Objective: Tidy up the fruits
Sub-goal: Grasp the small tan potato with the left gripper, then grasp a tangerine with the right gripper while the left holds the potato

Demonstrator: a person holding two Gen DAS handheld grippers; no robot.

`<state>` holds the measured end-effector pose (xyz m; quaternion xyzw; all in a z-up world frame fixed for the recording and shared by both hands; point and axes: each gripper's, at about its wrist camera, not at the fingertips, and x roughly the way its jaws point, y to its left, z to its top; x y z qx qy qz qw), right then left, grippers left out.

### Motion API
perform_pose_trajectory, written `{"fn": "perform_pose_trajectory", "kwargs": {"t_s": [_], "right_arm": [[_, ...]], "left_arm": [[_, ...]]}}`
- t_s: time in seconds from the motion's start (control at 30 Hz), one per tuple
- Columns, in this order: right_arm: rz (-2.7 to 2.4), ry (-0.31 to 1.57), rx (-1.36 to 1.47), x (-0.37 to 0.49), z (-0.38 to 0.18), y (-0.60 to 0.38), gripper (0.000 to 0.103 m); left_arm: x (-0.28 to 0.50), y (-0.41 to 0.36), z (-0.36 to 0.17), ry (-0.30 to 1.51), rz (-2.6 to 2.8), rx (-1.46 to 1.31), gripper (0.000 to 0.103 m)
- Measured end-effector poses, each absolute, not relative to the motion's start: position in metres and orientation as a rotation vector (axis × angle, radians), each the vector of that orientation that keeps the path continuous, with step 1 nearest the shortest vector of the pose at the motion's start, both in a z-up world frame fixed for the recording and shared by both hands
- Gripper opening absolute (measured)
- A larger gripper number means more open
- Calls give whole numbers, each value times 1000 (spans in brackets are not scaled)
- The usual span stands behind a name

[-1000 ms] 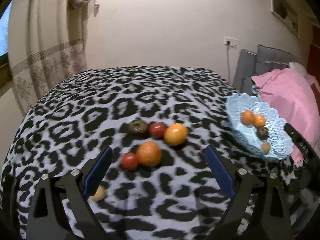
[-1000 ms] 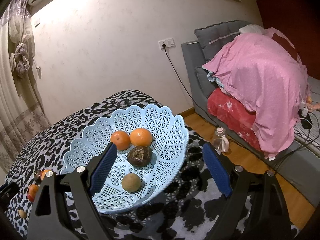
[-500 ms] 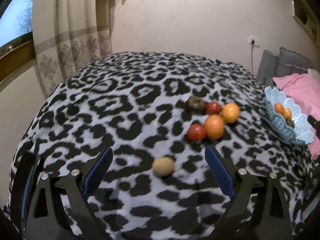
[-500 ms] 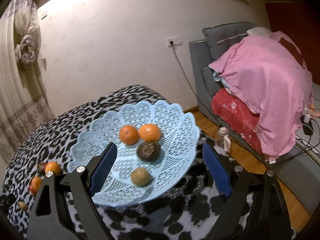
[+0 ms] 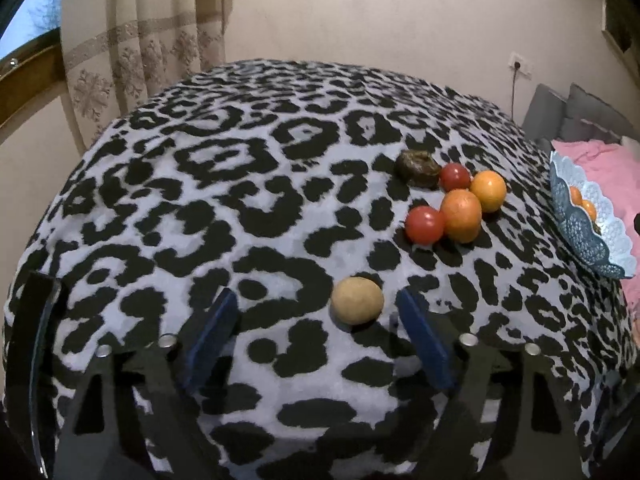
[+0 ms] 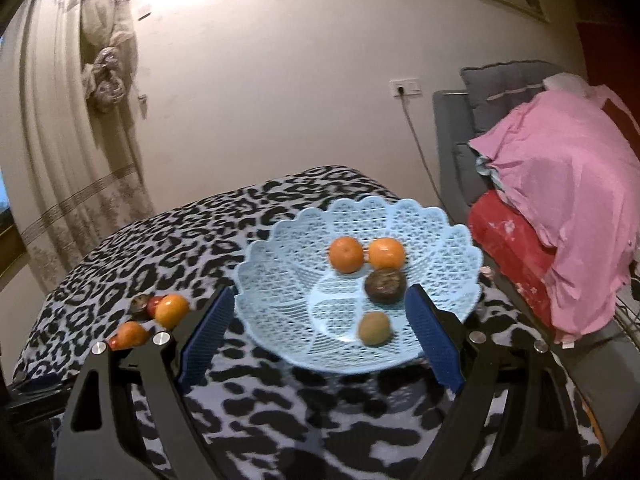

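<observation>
leopard-print cloth [image 5: 248, 184] fills the left wrist view, where the left gripper [image 5: 316, 332] hangs open with a tan fruit [image 5: 357, 300] lying just ahead between its fingers, near the right one — a cluster of loose fruits [image 5: 452, 200] sits farther off. right wrist view: the right gripper [image 6: 320, 332] is open and empty over the blue basket [image 6: 280, 280], which holds two oranges [image 6: 366, 254], a dark fruit [image 6: 385, 286] and a greenish one [image 6: 374, 328].

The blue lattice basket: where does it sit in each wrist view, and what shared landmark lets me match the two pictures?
Left wrist view: the blue lattice basket sits at the far right edge, seen side-on and partly cropped, on the leopard-print cloth.
Right wrist view: the basket fills the centre, just beyond the open jaws, holding four fruits.
Shared landmark: the cluster of loose fruits on the cloth.
</observation>
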<state>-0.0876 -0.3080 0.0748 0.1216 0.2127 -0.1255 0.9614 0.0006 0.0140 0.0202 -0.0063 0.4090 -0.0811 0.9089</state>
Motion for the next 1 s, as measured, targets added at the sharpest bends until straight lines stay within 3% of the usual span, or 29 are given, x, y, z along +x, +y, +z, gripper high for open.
{"fn": "perform_pose_trajectory", "kwargs": {"t_s": [0.2,0.27,0.37,1.0], "right_arm": [[-192,451,223,-84,76,-290,88],[-161,458,211,-81,78,-284,88],[-111,474,197,-75,79,-272,88],[209,736,400,8,64,-192,88]], "left_arm": [[6,6,15,870,-185,5,52],[5,5,16,863,-211,-4,37],[2,2,16,851,-236,0,29],[-23,25,36,700,-231,-121,29]]}}
